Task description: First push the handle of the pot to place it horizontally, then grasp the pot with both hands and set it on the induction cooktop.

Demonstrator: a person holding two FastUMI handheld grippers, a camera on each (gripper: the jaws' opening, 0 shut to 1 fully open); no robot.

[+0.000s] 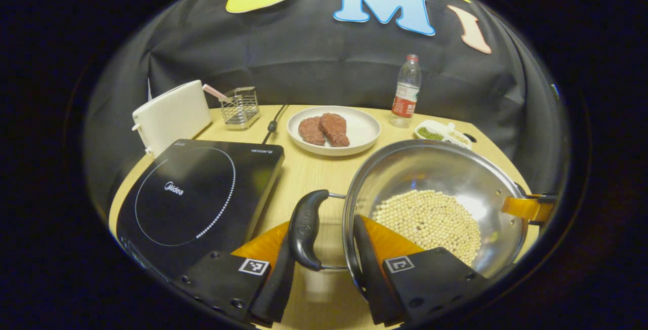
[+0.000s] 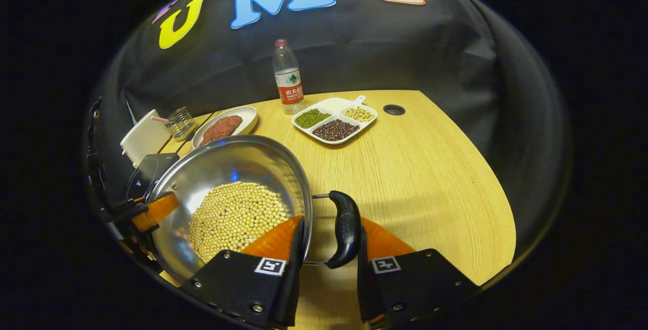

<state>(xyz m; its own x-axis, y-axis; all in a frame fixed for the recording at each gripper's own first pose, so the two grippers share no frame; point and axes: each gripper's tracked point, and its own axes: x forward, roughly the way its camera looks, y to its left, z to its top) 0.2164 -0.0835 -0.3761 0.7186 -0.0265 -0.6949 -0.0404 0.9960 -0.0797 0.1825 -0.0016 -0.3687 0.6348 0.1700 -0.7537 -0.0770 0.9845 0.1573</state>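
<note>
Clearly, the left gripper [image 1: 324, 264] had its two fingers spread on both sides of one black handle [image 1: 307, 229] of the pot [image 1: 450, 168]. The outer finger touched the handle, and the inner finger [image 1: 365, 254] reached over the rim into the pot, so I cannot tell if both fingers pressed. In the right gripper view, the right gripper [image 2: 329, 264] sat the same way at the other black handle [image 2: 345, 229]: one finger inside the rim, one finger outside the handle, close to it. Its fingers were parted too, and a firm pinch could not be confirmed.

The steel pot held a layer of pale soybeans [image 1: 430, 221] and stood on the wooden table [image 2: 430, 183], just beside the black induction cooktop [image 1: 197, 198], not on it. Behind the pot lay a white plate [image 1: 364, 127] with two pieces of red meat [image 1: 324, 129]. Near it stood a water bottle [image 1: 406, 92] and a divided dish [image 2: 334, 120] with green, dark red and pale beans. A white toaster [image 1: 169, 115] and a small wire basket [image 1: 240, 107] stood behind the cooktop.
</note>
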